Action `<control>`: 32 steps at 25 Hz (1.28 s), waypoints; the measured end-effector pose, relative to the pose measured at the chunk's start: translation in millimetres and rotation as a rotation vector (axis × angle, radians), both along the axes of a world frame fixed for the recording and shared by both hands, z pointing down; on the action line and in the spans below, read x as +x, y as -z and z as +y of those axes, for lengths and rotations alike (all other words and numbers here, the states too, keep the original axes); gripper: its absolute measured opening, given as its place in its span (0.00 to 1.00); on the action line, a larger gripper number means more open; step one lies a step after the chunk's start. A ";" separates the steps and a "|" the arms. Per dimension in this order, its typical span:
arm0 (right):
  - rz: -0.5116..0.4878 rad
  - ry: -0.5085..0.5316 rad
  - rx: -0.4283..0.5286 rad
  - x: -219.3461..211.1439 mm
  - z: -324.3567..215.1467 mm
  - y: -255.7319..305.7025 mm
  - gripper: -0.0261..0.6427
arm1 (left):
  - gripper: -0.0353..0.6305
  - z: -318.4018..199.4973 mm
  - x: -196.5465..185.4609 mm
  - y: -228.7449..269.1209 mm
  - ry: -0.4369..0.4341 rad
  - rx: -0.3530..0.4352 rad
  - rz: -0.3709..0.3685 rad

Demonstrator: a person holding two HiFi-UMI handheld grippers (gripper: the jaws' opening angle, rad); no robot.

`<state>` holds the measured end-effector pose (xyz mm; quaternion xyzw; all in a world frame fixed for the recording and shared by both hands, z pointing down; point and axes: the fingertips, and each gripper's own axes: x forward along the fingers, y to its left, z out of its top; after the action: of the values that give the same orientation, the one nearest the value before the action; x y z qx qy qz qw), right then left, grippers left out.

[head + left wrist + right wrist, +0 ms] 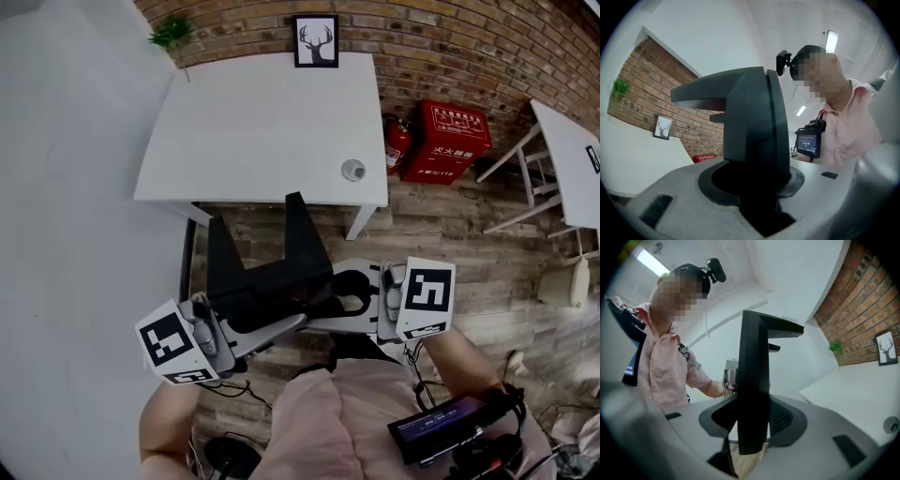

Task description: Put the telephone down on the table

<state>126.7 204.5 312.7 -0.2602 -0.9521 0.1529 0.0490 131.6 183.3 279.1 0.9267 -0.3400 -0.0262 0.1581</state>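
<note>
The left gripper is closed narrowly on a thick dark edge of the telephone, which is carried in the air between the two tools, short of the table. The right gripper is likewise clamped on a thin upright panel at its own side. The telephone is judged rigid, smooth-sided and fairly light, so pivoting in the pads is to be expected unless both flat edges are gripped. Ahead of the tips a white table is seen, with a small round object on it beyond the right gripper. A brick wall rises past it, and a plank floor lies below.
</note>
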 end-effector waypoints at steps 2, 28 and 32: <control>0.004 -0.001 -0.012 -9.3 -16.9 -1.3 0.29 | 0.29 -17.2 -9.5 -1.3 -0.001 -0.012 0.004; 0.012 -0.015 -0.037 -81.2 -140.7 -2.6 0.29 | 0.29 -140.8 -81.8 -4.1 0.001 -0.038 0.014; 0.017 -0.026 -0.042 -98.6 -150.0 -9.1 0.29 | 0.29 -150.5 -99.0 -11.2 -0.010 -0.041 0.022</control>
<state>28.1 54.5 321.9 -0.2473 -0.9516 0.1757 0.0498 32.6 32.8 290.3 0.9247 -0.3338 -0.0288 0.1810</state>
